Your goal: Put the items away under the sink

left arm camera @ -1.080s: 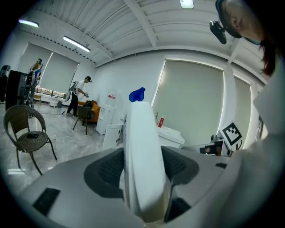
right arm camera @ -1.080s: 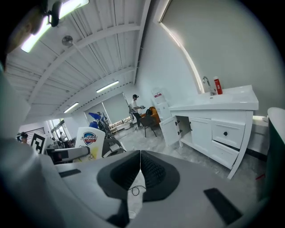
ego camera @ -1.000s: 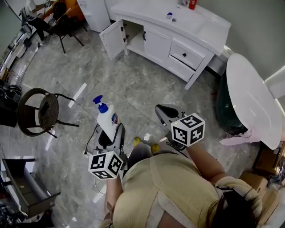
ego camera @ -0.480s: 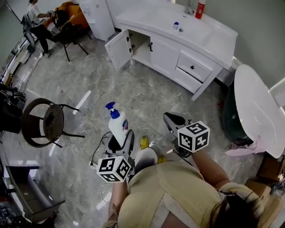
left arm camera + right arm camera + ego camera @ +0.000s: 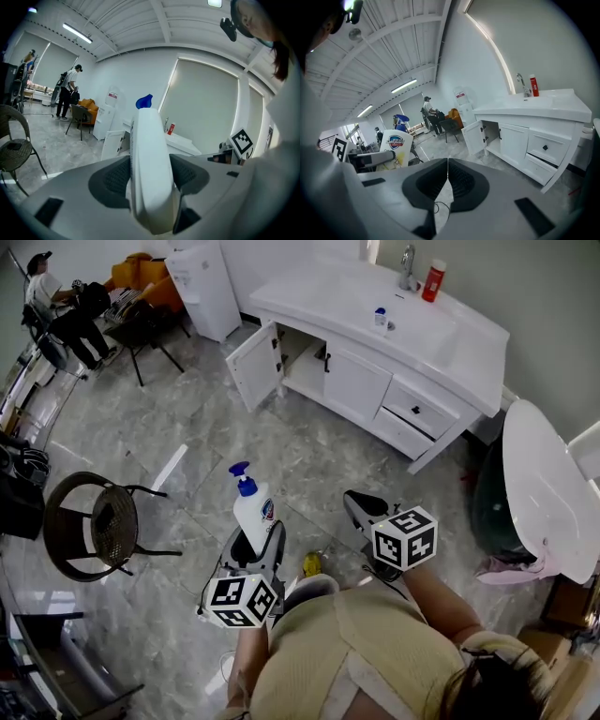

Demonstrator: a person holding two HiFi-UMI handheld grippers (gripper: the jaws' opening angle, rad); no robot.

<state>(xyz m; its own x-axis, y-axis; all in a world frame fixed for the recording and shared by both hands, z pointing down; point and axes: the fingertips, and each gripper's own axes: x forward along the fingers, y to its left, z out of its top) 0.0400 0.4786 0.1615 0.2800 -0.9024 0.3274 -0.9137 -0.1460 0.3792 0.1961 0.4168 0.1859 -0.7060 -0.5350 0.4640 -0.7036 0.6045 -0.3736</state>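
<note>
A white soap bottle [image 5: 254,517] with a blue pump stands upright in my left gripper [image 5: 251,547], whose jaws are shut on its base. The left gripper view shows the same soap bottle [image 5: 149,164] pinched between both pads. My right gripper [image 5: 359,509] is shut with nothing in it, its pads meeting in the right gripper view [image 5: 447,180]. The white sink cabinet [image 5: 375,381] stands ahead across the floor, its left door [image 5: 255,367] swung open. A red bottle [image 5: 432,280] and a small white bottle [image 5: 380,318] sit on the counter.
A round wicker chair [image 5: 94,521] stands on the floor to the left. A white bathtub [image 5: 548,493] is at the right. A person [image 5: 58,310] and dark chairs are at the far left, next to a white appliance [image 5: 204,287].
Both grippers and the soap bottle have travelled across the floor towards the sink cabinet, which now looks nearer. The jaws stayed as they were.
</note>
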